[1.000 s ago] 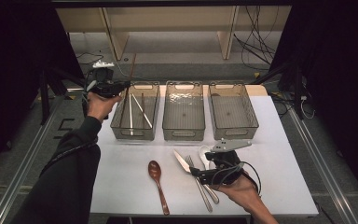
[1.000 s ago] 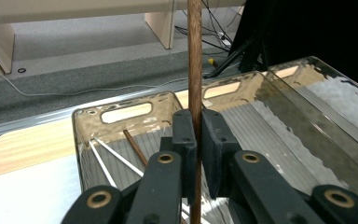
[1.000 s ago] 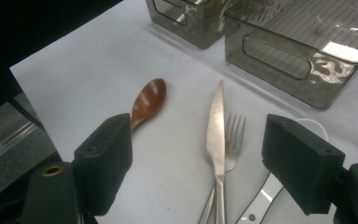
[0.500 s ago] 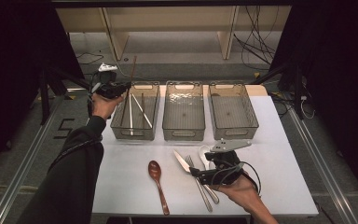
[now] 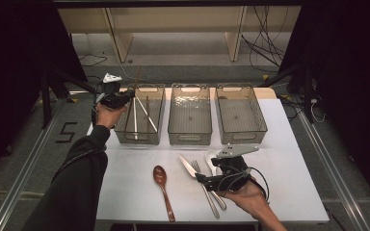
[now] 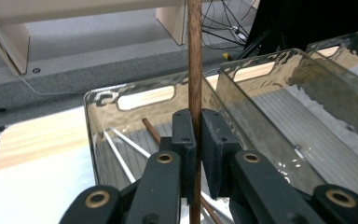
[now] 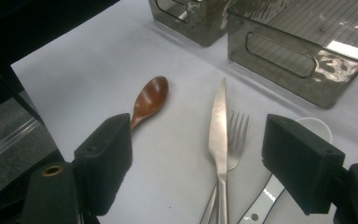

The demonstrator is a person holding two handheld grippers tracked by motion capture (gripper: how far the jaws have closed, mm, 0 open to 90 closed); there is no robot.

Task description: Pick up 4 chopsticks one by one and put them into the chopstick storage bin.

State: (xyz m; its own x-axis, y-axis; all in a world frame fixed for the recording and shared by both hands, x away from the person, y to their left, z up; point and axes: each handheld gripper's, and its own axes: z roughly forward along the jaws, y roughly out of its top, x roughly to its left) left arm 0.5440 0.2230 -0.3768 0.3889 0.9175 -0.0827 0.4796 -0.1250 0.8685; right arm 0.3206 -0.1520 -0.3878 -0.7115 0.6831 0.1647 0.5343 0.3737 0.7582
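Lower now, the left gripper (image 5: pixel 125 94) has sunk toward the left bin (image 5: pixel 139 139), at the white table's (image 5: pixel 125 192) far left edge. Its jaws clamp a thin brown wooden chopstick (image 6: pixel 195 56), upright above that bin's near wall, 2 pale chopsticks (image 5: pixel 142 113) below. Open room lies rightward, over 2 empty bins. Right gripper (image 7: pixel 200 154) hovers, jaws wide, empty, over the knife (image 7: pixel 219 126) and fork (image 7: pixel 235 140).

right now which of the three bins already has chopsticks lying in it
The left bin, by the left gripper, which is shut on a brown chopstick. White and brown chopsticks lie inside it; the middle bin and right bin hold none.
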